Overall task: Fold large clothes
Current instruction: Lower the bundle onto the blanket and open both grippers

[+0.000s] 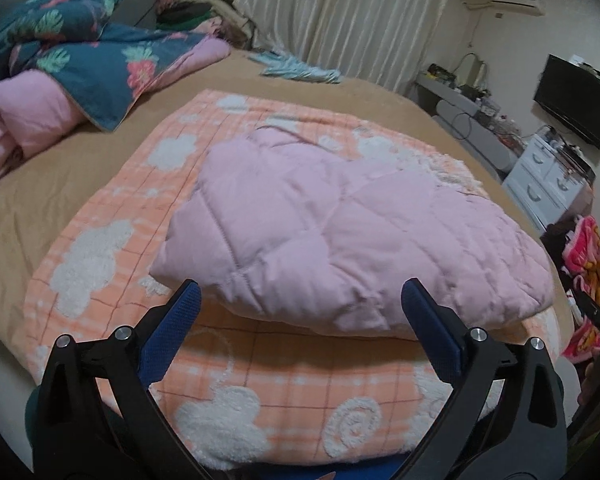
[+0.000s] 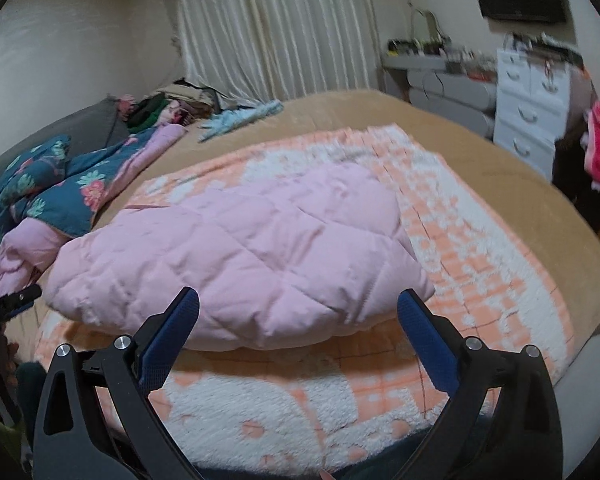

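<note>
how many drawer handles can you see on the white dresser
5 in the left wrist view: two on the dresser's upper row, one below, and two blurry ones at the very top. More may be hidden below the bed.

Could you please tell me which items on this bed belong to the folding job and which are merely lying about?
Job: pink quilted garment, left gripper, right gripper, both open.
Lying about: floral duvet, orange checked blanket underneath, light-blue cloth, clothes pile.
</note>
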`<act>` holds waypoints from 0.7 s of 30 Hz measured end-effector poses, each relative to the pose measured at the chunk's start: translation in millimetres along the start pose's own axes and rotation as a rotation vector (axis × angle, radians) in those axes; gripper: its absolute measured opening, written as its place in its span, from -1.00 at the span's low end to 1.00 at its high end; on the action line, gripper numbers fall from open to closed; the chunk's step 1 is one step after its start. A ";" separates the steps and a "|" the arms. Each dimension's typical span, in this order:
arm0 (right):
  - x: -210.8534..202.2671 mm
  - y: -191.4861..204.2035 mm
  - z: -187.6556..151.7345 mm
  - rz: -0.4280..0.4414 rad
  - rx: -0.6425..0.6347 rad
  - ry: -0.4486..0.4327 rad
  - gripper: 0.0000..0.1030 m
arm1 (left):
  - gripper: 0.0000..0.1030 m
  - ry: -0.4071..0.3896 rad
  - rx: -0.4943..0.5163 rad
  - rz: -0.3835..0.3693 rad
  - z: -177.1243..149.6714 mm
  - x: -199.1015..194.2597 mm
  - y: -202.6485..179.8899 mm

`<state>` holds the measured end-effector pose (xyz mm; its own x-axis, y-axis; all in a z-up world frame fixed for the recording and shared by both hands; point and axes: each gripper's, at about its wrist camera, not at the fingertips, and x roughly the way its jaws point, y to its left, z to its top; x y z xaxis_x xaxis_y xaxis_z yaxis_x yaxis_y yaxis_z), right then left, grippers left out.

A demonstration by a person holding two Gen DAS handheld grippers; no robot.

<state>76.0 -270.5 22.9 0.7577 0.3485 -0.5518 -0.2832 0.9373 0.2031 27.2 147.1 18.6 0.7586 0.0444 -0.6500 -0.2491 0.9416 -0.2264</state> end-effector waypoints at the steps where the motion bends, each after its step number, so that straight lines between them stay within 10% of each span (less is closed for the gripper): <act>1: -6.3 6.3 0.1 0.005 -0.015 -0.010 0.92 | 0.82 -0.005 0.009 -0.005 -1.1 -3.2 -4.5; 21: -37.7 86.9 -31.4 0.056 -0.166 -0.019 0.92 | 0.82 0.025 0.164 -0.125 -45.8 -13.4 -84.4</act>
<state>4.4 -202.3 35.9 0.7488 0.4016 -0.5273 -0.4172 0.9037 0.0959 10.5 51.7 13.2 0.7618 -0.0824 -0.6425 -0.0514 0.9811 -0.1868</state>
